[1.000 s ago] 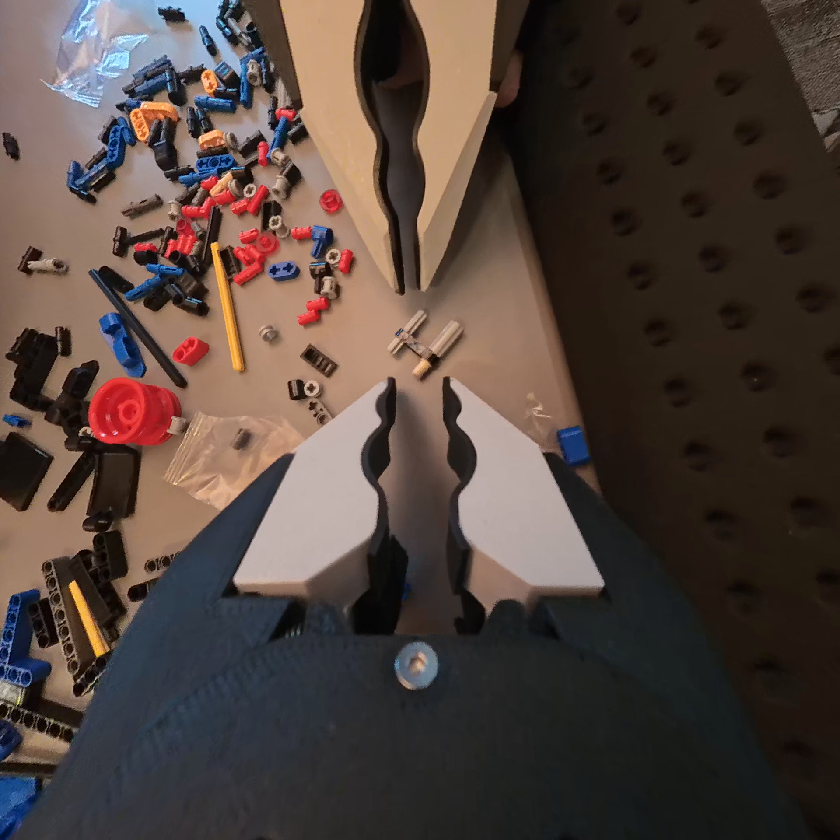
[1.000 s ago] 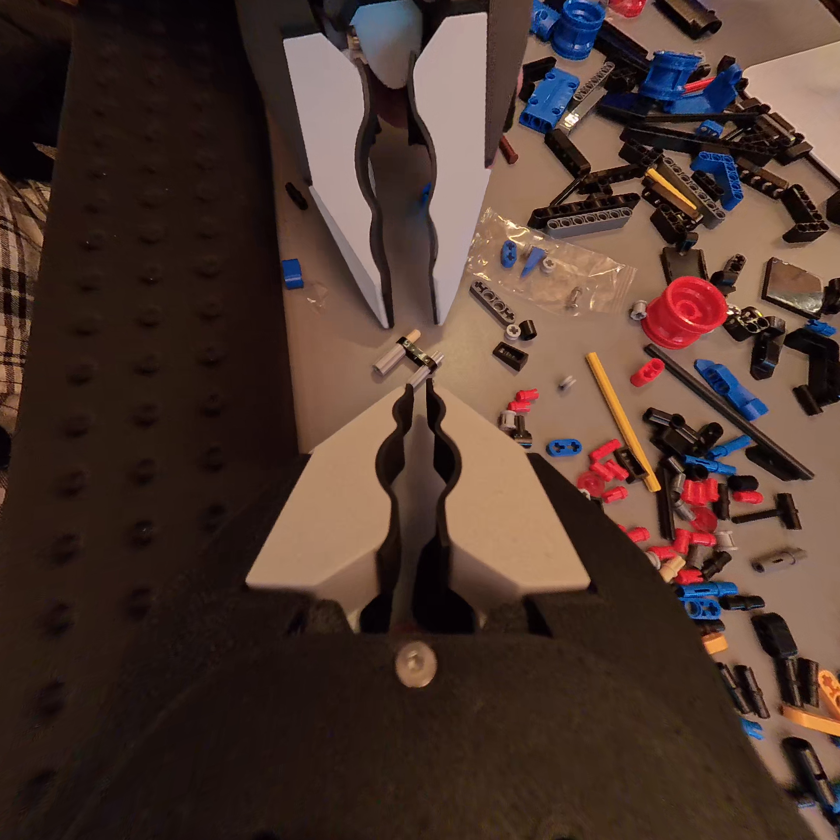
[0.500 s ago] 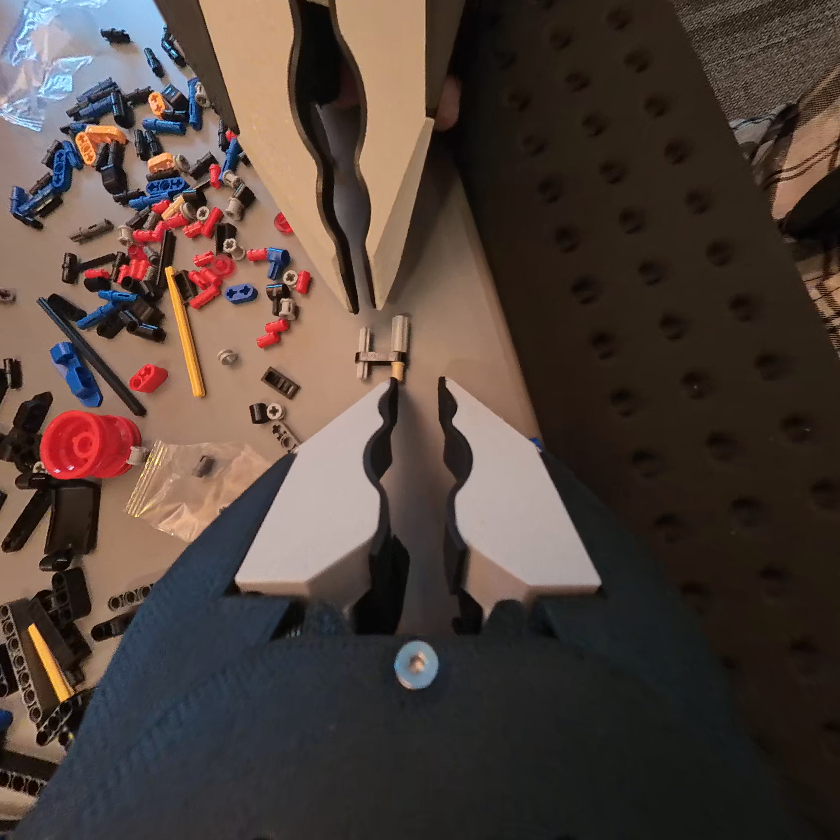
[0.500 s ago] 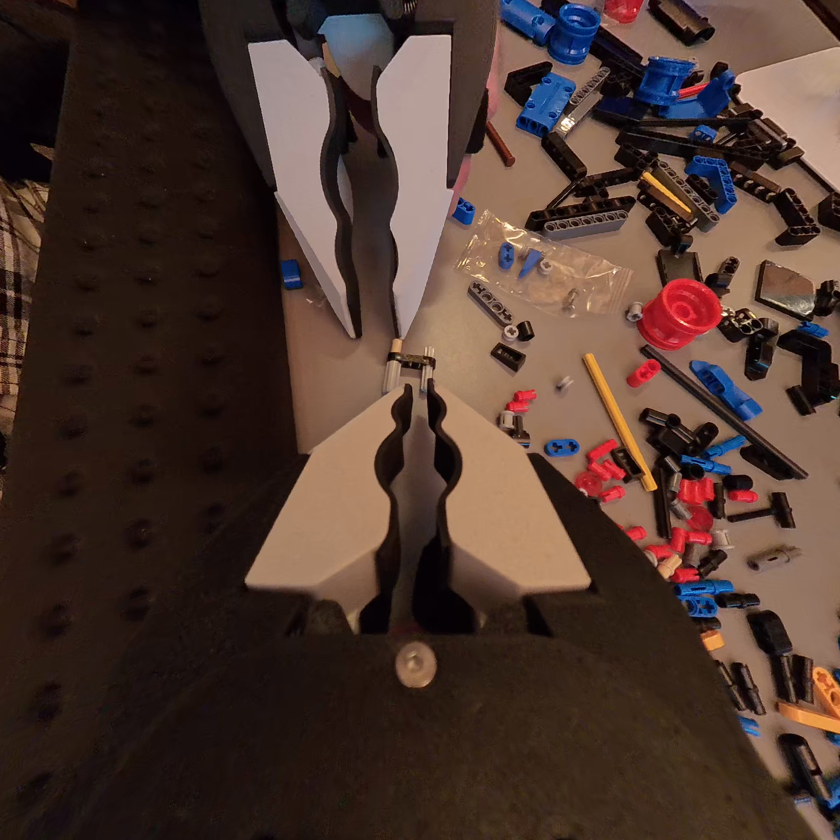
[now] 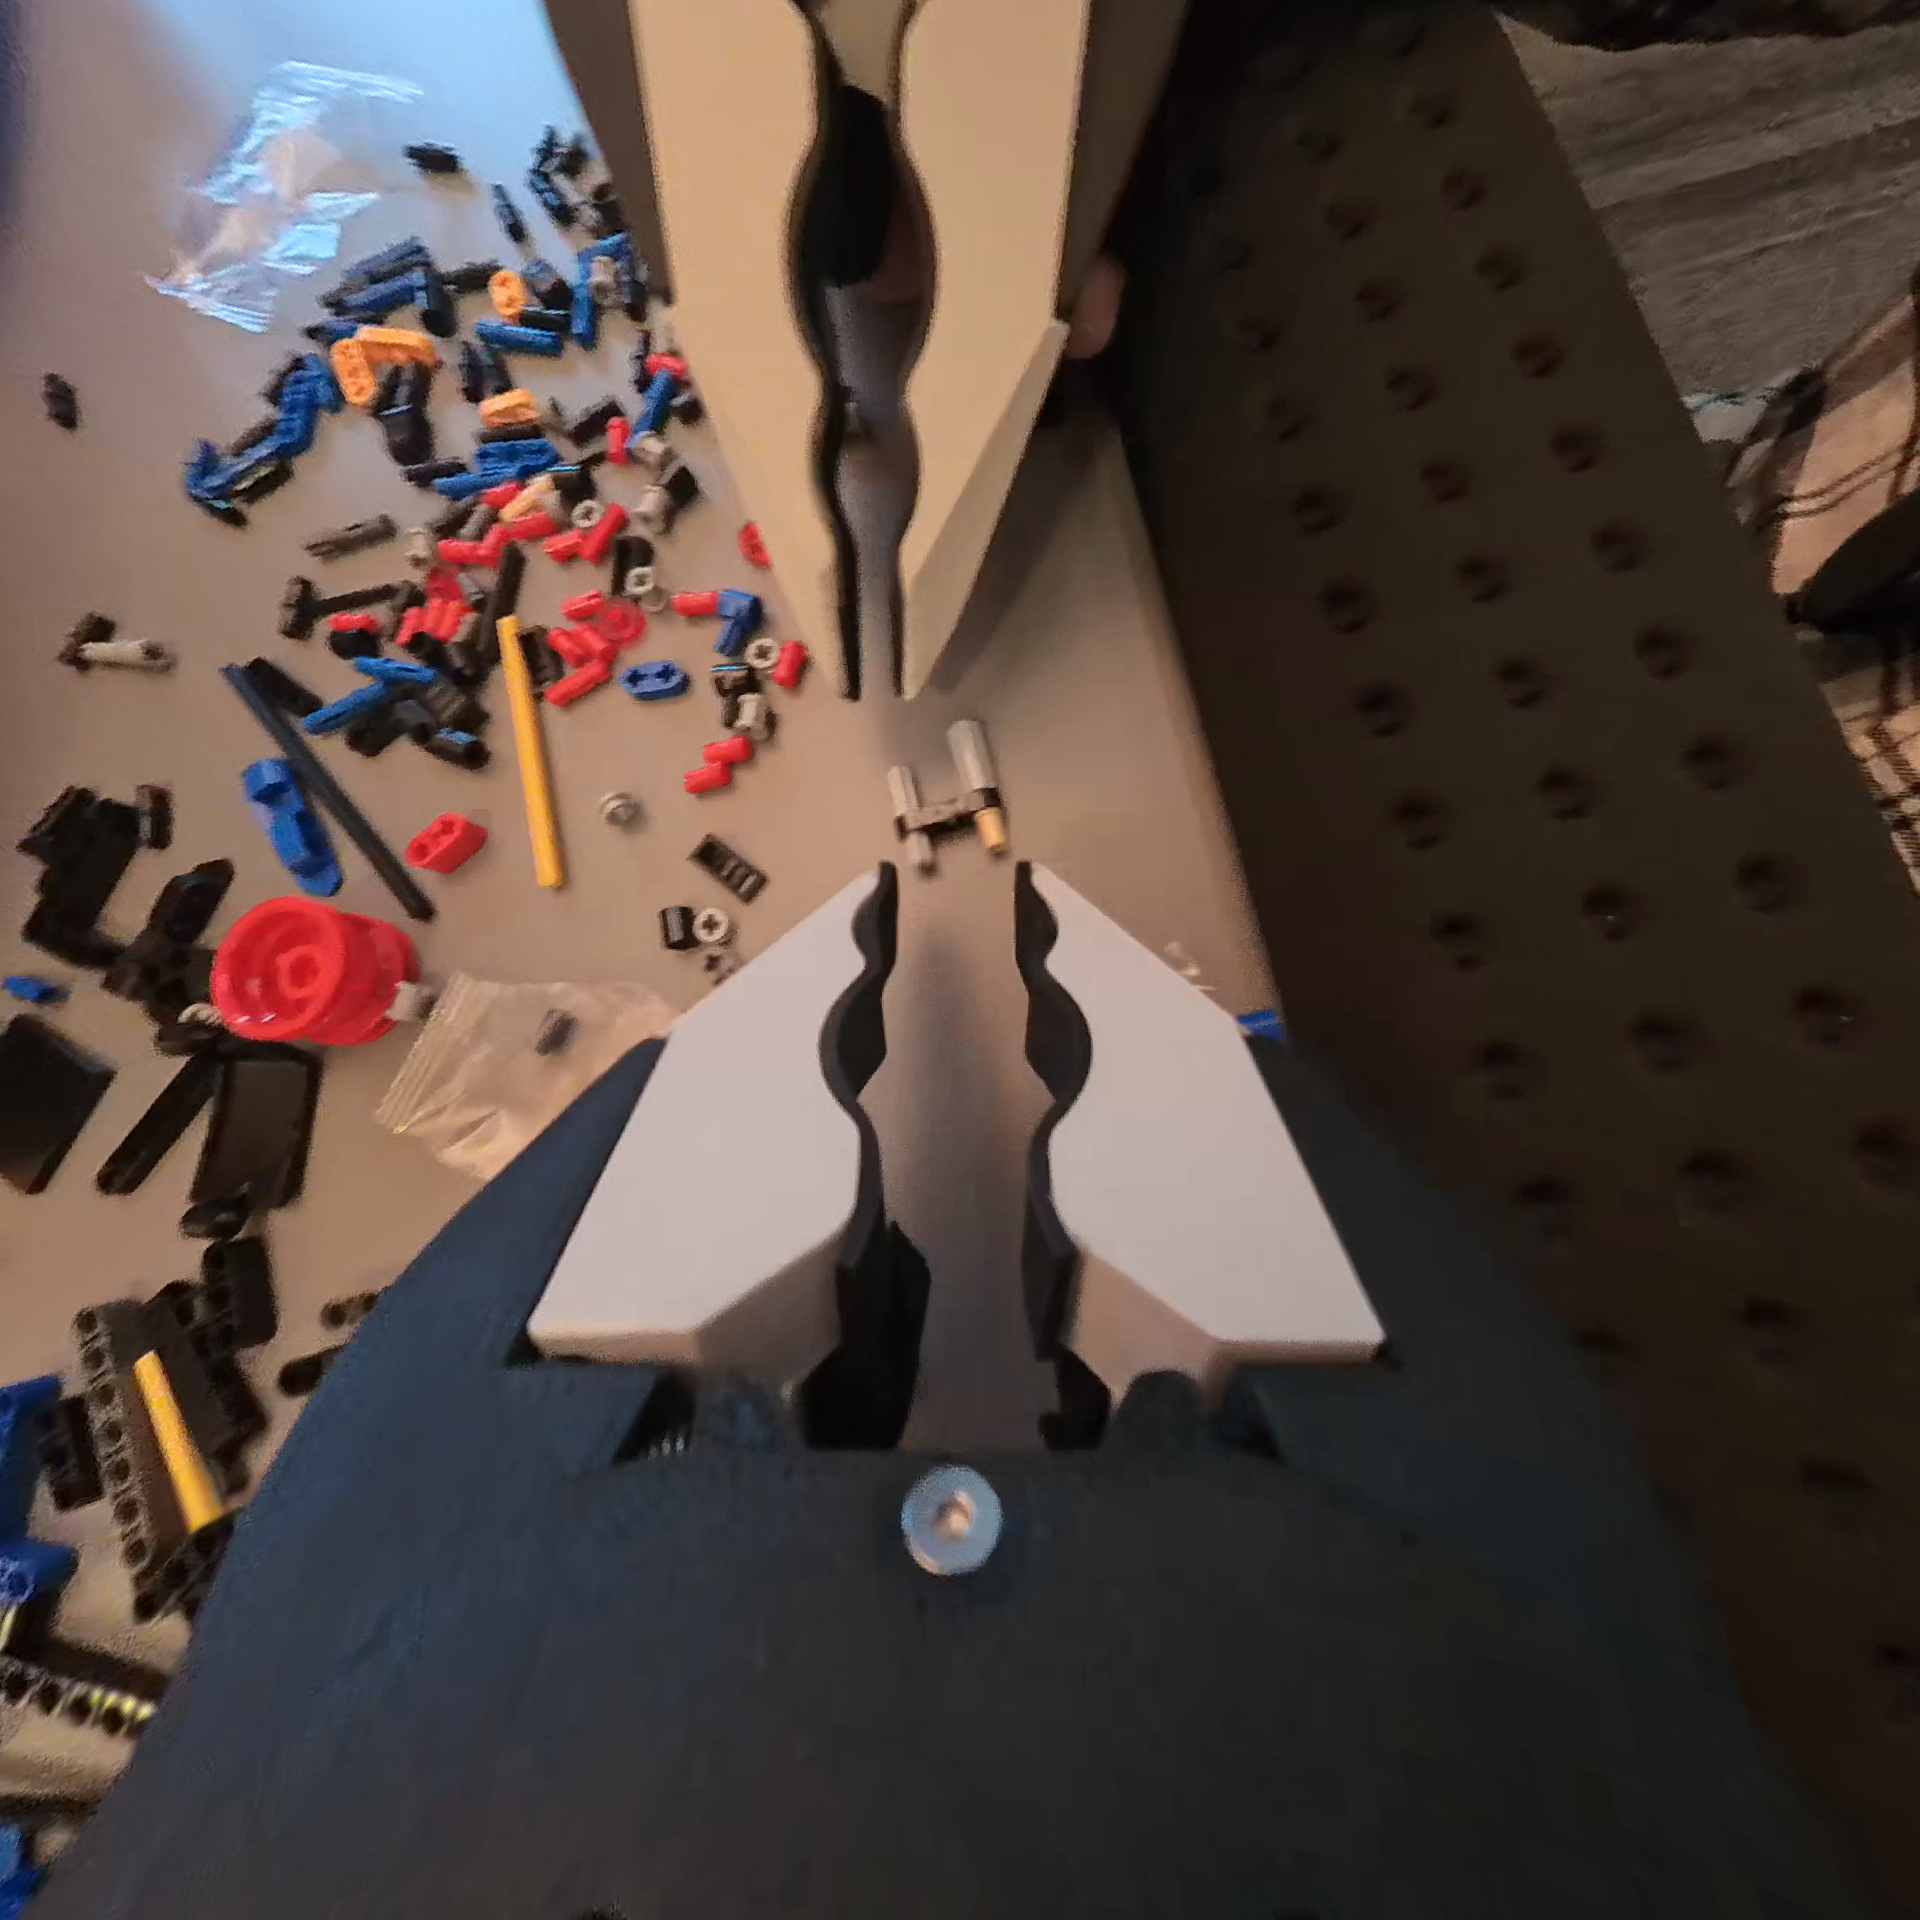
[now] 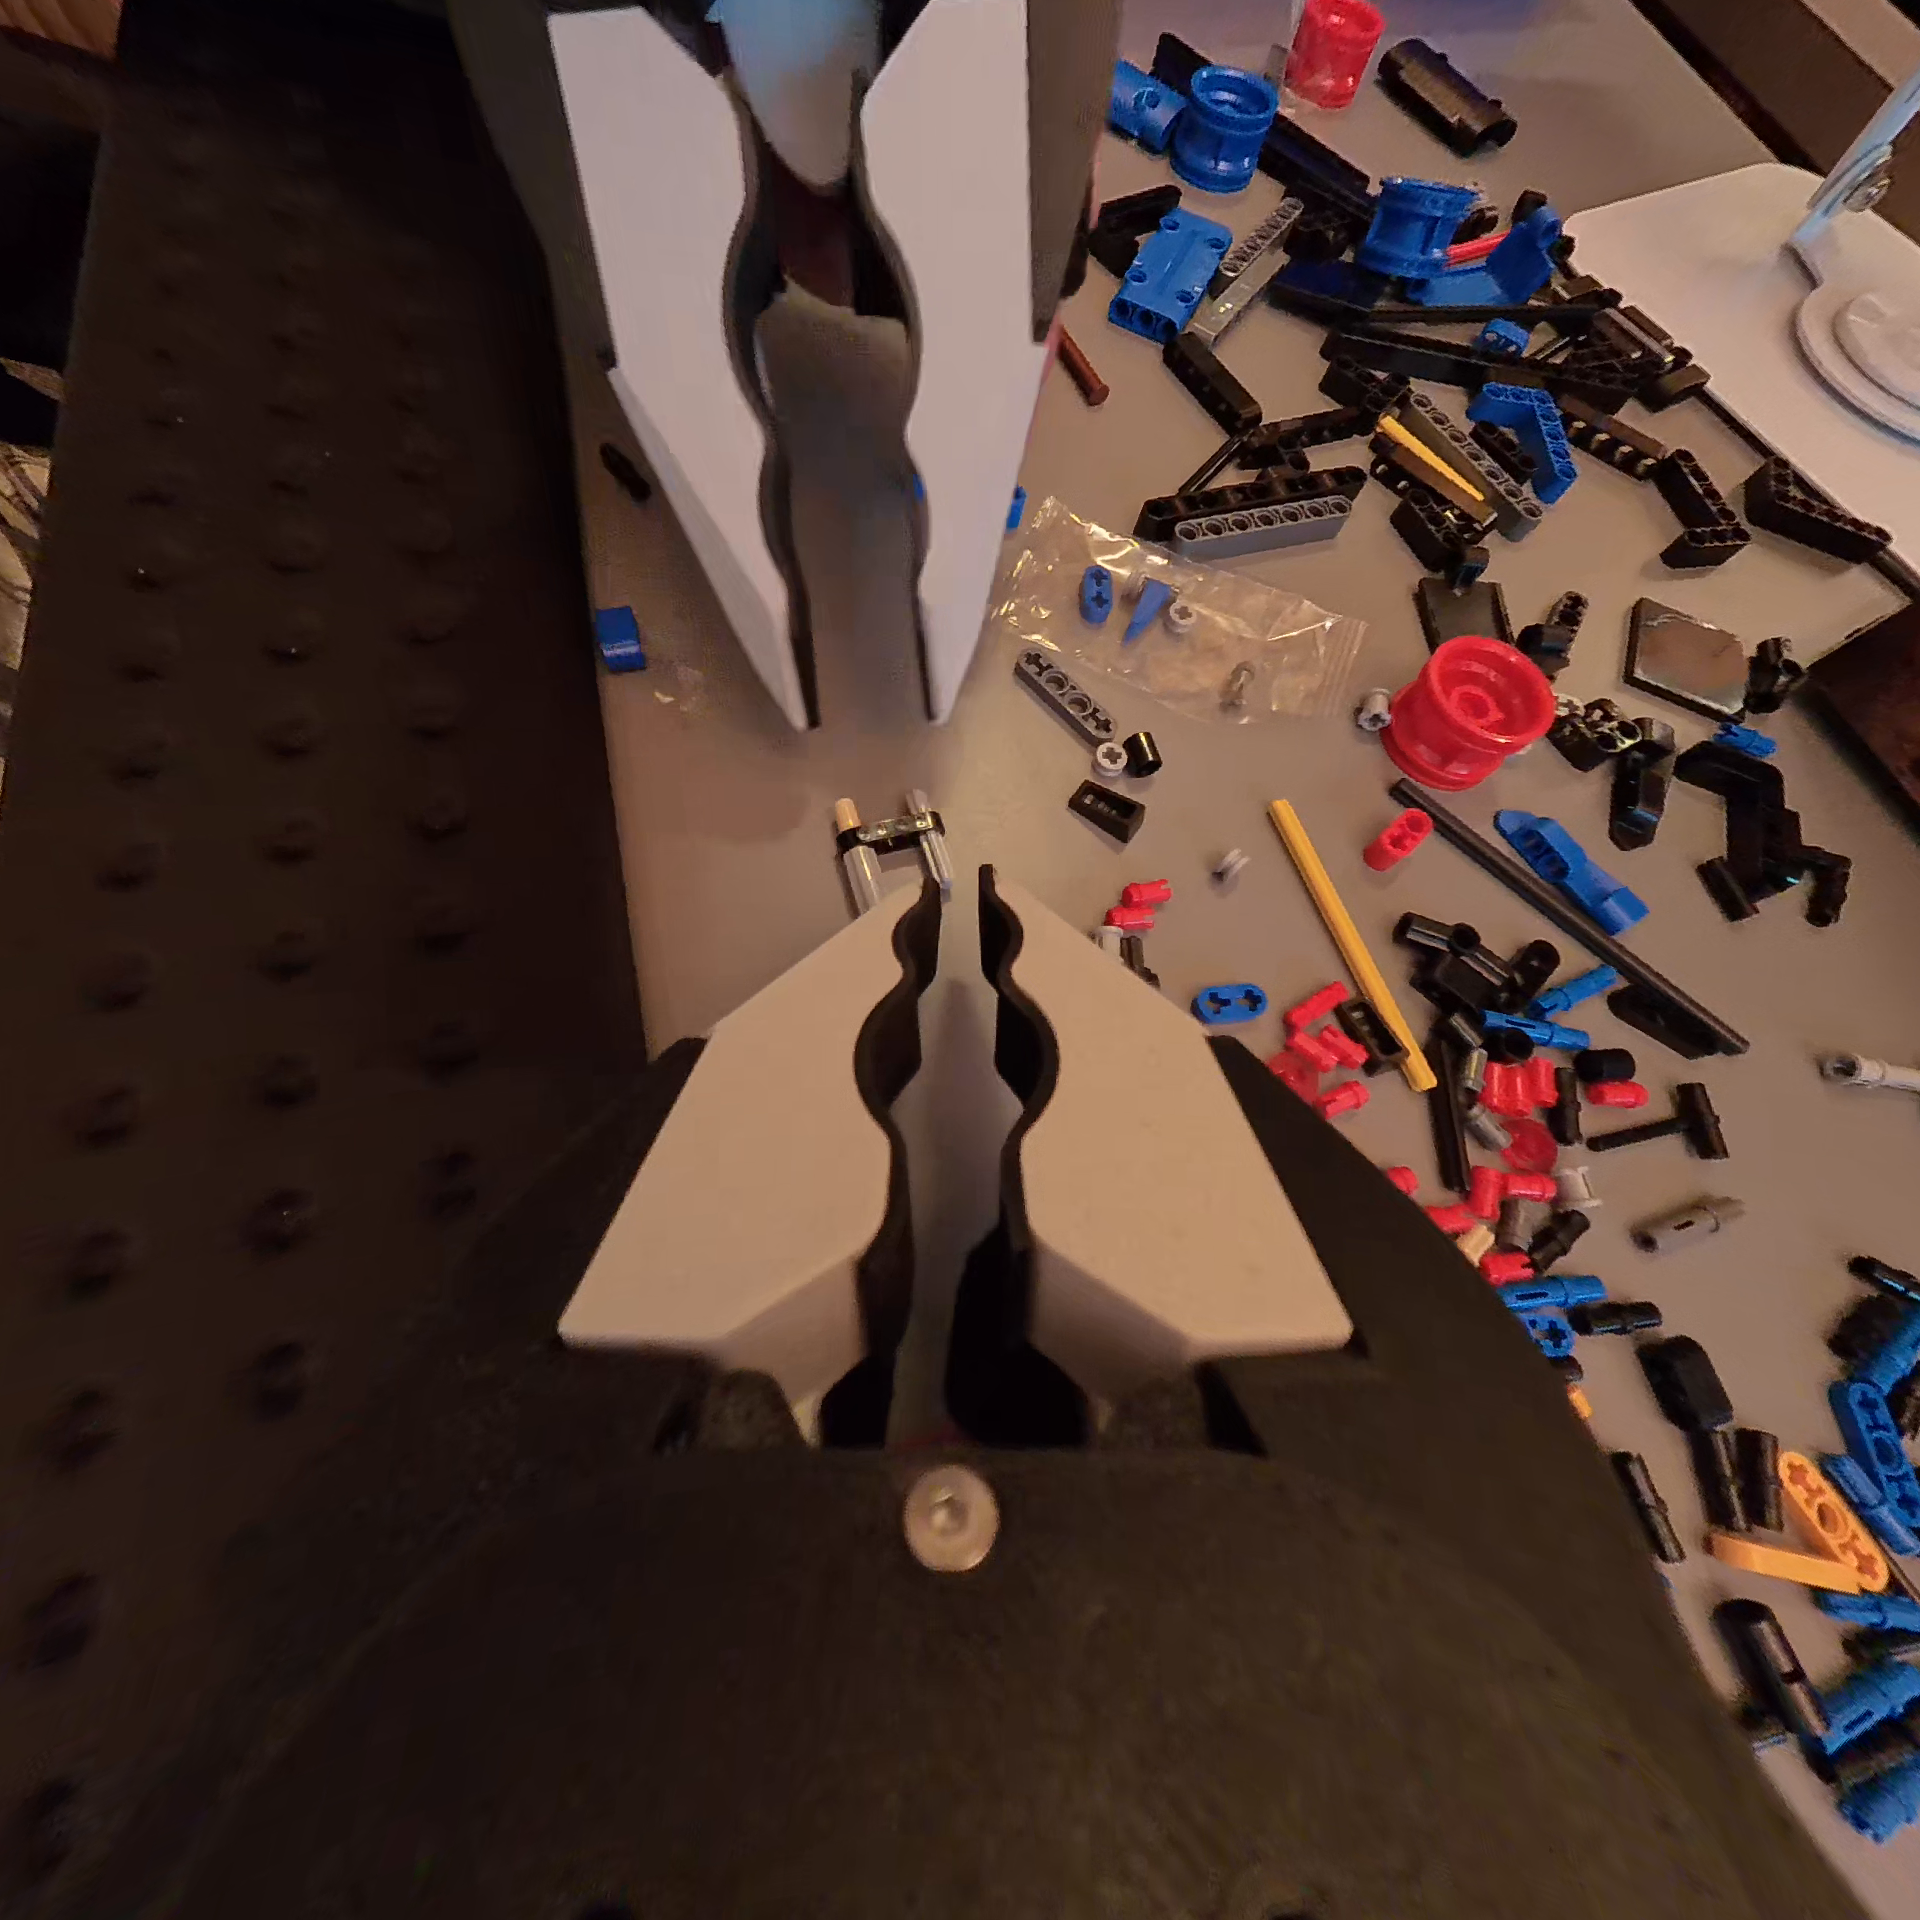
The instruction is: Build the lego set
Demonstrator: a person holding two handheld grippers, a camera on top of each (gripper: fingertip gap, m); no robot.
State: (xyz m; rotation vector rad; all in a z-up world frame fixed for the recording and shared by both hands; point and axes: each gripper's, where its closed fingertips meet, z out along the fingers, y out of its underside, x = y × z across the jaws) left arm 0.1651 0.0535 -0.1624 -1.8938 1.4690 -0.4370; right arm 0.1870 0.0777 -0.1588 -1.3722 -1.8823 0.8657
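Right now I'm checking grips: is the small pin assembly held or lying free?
Free. The pin assembly lies on the table between both grippers; the left gripper and right gripper are open, neither clamping it.

The left gripper [image 5: 949, 883] gapes just short of a small pin assembly [image 5: 948, 798] lying on the table [image 5: 1091, 644].

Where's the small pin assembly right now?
The pin assembly lies on the table between the two hand-held gripper tips, near the table's edge; in the right wrist view it sits just off the right hand-held gripper, left of centre.
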